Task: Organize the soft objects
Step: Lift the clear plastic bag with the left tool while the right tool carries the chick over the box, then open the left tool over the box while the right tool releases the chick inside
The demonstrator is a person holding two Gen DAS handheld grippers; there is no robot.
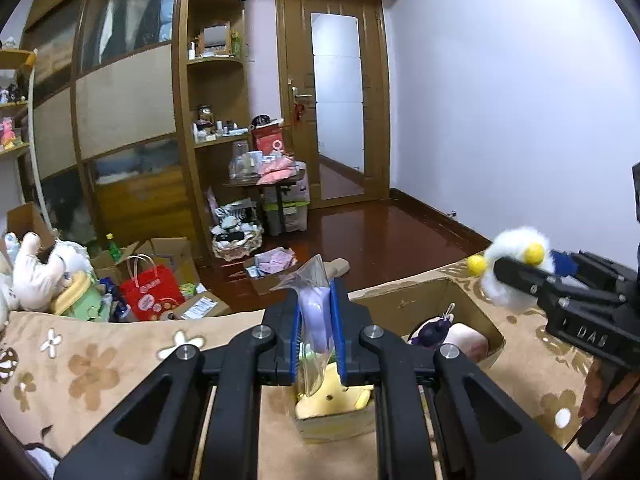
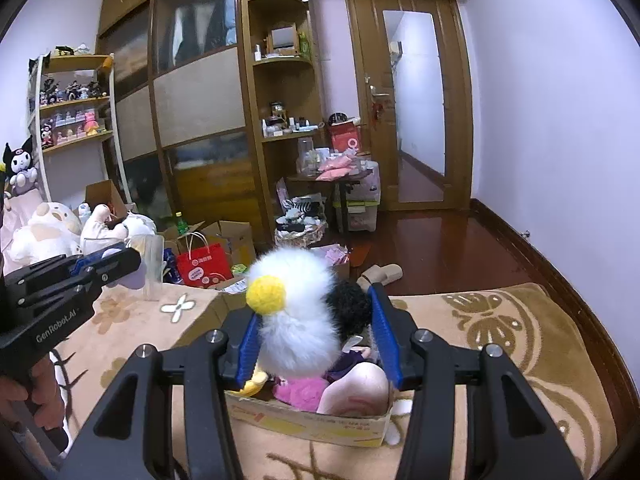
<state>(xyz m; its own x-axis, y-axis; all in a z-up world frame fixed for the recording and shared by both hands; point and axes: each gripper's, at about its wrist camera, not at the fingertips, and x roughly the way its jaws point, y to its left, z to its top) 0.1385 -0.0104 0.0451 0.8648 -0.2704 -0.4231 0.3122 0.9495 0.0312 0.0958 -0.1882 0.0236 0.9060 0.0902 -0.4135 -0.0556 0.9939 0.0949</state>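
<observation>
Left wrist: tongs (image 1: 316,320) hide most of bagged lilac toy (image 1: 314,316).

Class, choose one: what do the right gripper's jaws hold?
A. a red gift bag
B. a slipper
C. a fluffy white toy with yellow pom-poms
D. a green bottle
C: the right gripper has its blue pads pressed on the fluffy white toy, lifted above the cardboard box.
</observation>
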